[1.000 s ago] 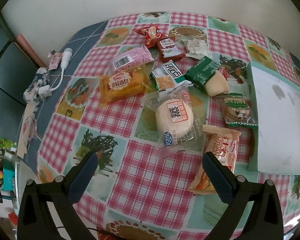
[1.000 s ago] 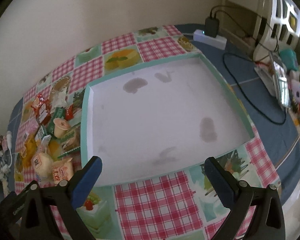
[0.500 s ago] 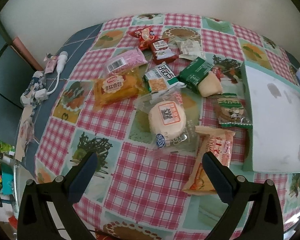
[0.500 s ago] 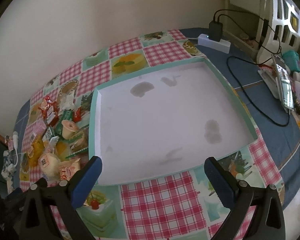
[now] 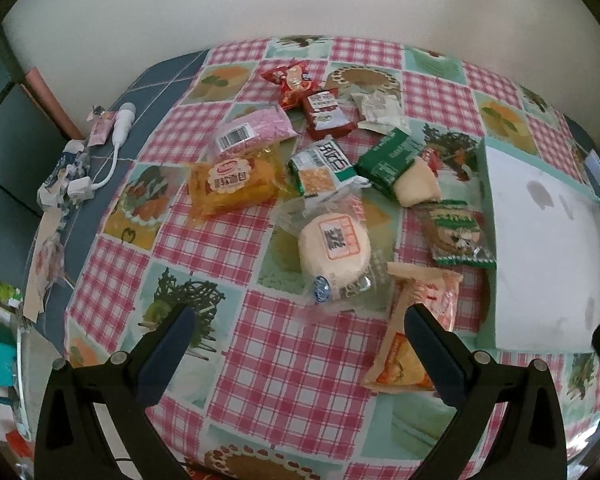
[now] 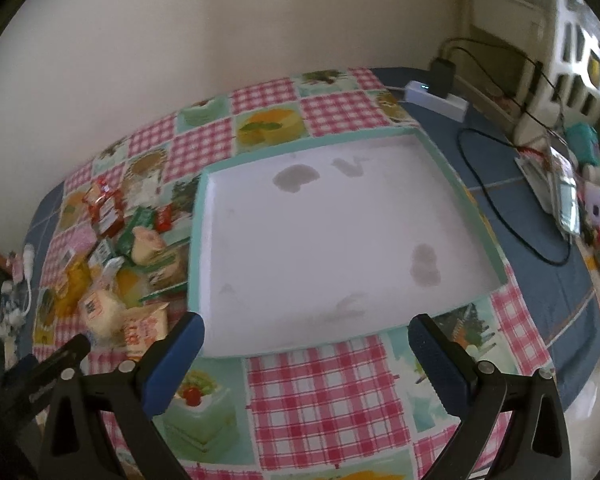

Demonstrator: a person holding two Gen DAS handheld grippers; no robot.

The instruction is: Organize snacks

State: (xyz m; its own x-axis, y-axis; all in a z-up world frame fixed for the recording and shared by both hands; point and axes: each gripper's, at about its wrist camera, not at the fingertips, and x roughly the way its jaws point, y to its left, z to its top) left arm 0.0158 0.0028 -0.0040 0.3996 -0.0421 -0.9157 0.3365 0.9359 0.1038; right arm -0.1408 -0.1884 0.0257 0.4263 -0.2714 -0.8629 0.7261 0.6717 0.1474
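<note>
Several wrapped snacks lie scattered on the checked tablecloth in the left wrist view: a round pale bun in clear wrap [image 5: 334,246], an orange bread pack [image 5: 234,182], a pink pack [image 5: 252,132], a green box [image 5: 392,158], a beige-orange pack [image 5: 420,328] and red packs [image 5: 324,110]. My left gripper [image 5: 300,342] hovers open above the near table, nothing between its fingers. The shallow white tray with a teal rim [image 6: 198,240] holds nothing. My right gripper [image 6: 306,350] is open above the tray's near edge. The snack pile [image 6: 112,264] lies left of the tray.
A white charger and cable [image 5: 116,140] with paper scraps lie at the table's left edge. A power strip with a black plug [image 6: 436,94], a black cable [image 6: 512,220] and small items [image 6: 568,196] occupy the blue surface on the right. A wall backs the table.
Both grippers have drawn back and risen a little, so the table and tray look smaller and farther. Nothing was grasped; the snacks have not moved.
</note>
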